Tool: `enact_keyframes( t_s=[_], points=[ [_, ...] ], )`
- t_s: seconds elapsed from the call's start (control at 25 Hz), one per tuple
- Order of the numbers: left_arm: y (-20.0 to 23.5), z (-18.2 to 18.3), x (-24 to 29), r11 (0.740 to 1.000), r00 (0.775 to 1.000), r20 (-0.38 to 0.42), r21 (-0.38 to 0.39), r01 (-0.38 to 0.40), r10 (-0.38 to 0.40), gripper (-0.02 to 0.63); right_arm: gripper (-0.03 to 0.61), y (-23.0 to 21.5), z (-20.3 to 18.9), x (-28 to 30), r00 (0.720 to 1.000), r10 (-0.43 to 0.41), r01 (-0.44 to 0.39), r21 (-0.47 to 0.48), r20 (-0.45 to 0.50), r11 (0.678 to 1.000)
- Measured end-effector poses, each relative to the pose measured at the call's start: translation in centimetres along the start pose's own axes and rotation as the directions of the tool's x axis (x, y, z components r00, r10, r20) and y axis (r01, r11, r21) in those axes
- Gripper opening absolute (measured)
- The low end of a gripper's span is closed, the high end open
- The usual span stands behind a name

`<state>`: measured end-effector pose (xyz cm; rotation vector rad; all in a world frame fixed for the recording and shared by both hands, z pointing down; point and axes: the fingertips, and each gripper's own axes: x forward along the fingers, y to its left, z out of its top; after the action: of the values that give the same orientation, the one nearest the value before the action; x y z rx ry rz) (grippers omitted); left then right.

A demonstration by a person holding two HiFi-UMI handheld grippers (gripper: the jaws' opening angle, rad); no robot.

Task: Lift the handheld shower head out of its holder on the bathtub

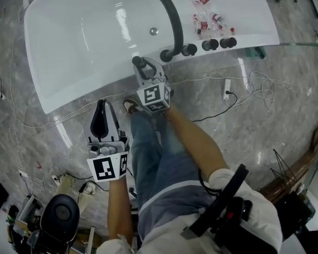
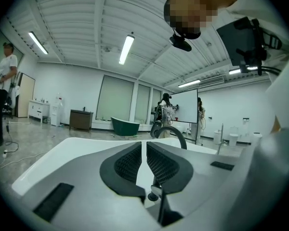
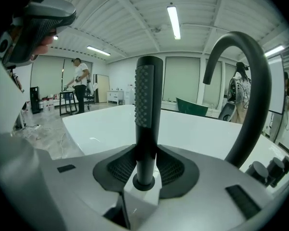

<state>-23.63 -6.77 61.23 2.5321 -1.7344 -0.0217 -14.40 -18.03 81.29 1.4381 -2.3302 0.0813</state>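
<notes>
The handheld shower head (image 3: 147, 114) is a black stick with a dimpled face, standing upright between the right gripper's (image 3: 145, 163) pads, which press on its handle. Its lower end sits in a dark ring over the white tub rim. In the head view the right gripper (image 1: 141, 66) is at the near rim of the white bathtub (image 1: 79, 36), shut on the shower head (image 1: 139, 62), just left of the black arched spout (image 1: 172, 15). My left gripper (image 1: 100, 112) hangs lower left over the floor, its jaws (image 2: 145, 150) together with only a thin slit and nothing in them.
Three black knobs (image 1: 209, 44) and several plastic bottles (image 1: 204, 15) sit on the tub deck right of the spout (image 3: 253, 81). White cables and a power strip (image 1: 227, 89) lie on the marble floor. My legs (image 1: 148, 157) are below the grippers. People (image 3: 79, 83) stand far behind.
</notes>
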Motion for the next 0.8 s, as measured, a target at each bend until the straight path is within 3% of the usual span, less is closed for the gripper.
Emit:
enact_keyframes(
  t_s=[0.12, 0.28, 0.52, 0.8],
  points=[
    [0.6, 2.5, -0.1, 1.0, 1.0, 0.015, -0.003, 0.0, 0.0, 0.021, 0.133, 0.0, 2.9, -1.6, 1.0, 0.003, -0.003, -0.008, 0.01, 1.0],
    [0.6, 8.2, 0.4, 1.0, 0.998, 0.065, -0.019, -0.011, 0.012, 0.021, 0.133, -0.6, 9.8, -4.8, 0.997, 0.048, -0.047, -0.012, 0.055, 0.999],
    [-3.4, 18.4, 1.9, 1.0, 0.995, 0.096, -0.028, 0.012, -0.01, 0.02, 0.133, -4.0, 22.1, -13.7, 0.988, 0.112, -0.112, -0.005, 0.104, 0.994],
    [-9.5, 26.7, 3.8, 0.999, 0.998, 0.046, -0.032, 0.035, -0.033, 0.02, 0.133, -9.3, 34.8, -23.0, 0.976, 0.175, -0.181, 0.037, 0.133, 0.983]
  ],
)
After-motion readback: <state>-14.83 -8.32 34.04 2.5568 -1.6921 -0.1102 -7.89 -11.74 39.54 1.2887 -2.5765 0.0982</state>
